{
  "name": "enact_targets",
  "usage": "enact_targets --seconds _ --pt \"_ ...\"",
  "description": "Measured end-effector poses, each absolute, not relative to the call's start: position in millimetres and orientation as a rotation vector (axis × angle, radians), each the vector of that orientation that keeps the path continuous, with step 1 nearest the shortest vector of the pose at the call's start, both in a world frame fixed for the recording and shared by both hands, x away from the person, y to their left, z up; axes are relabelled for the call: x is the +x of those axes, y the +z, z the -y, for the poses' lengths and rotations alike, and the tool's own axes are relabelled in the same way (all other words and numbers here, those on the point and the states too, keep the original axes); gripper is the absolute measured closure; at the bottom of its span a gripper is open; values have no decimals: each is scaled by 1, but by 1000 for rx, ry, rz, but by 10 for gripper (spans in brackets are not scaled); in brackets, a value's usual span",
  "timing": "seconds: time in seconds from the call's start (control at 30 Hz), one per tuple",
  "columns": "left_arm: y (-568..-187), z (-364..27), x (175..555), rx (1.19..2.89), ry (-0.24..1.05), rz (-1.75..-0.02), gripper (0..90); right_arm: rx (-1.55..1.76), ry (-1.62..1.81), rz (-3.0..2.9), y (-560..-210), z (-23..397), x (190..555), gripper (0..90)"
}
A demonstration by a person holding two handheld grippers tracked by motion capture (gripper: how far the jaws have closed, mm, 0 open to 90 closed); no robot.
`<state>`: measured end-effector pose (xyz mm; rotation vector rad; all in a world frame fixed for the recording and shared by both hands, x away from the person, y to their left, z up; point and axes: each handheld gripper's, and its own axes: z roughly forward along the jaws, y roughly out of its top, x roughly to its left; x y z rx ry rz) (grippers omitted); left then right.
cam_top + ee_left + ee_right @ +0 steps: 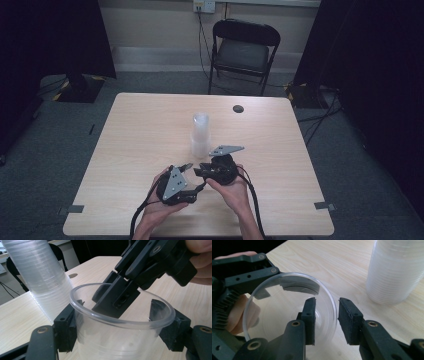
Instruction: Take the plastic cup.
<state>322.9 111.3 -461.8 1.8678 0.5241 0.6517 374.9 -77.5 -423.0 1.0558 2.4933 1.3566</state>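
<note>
Pale wood table [150,150] stands on grey carpet, with a black folding chair [243,50] at twelve o'clock beyond its far edge and dark curtains to both sides. We see a tall stack of clear cups [200,135] standing upright near the table's middle. At about six o'clock from that stack, close to the near edge, our two hands meet.

We hold the left gripper [120,322] pinched on a single clear cup [120,340]: its two pads press the cup's outer wall just under the rim, at nine and three o'clock in the left gripper view. The stack rises at ten o'clock behind it.

Our right gripper [326,321] straddles the same cup's rim. One pad sits inside the cup's mouth, the other outside the wall, and a clear gap shows between the wall and the outer pad, so these jaws are parted and do not pinch. In the right gripper view the stack sits at two o'clock, apart from the cup.
</note>
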Motion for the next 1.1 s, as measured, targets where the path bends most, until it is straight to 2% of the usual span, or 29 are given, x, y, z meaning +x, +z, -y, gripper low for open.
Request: enact_targets --seconds 0.47,1.1 --pt "-462 -120 327 1824 616 -582 281 1018 1432 -2398 -418 78 371 551" --pt "-460 -138 341 1746 570 -696 282 994 1498 -2351 -413 84 374 451"
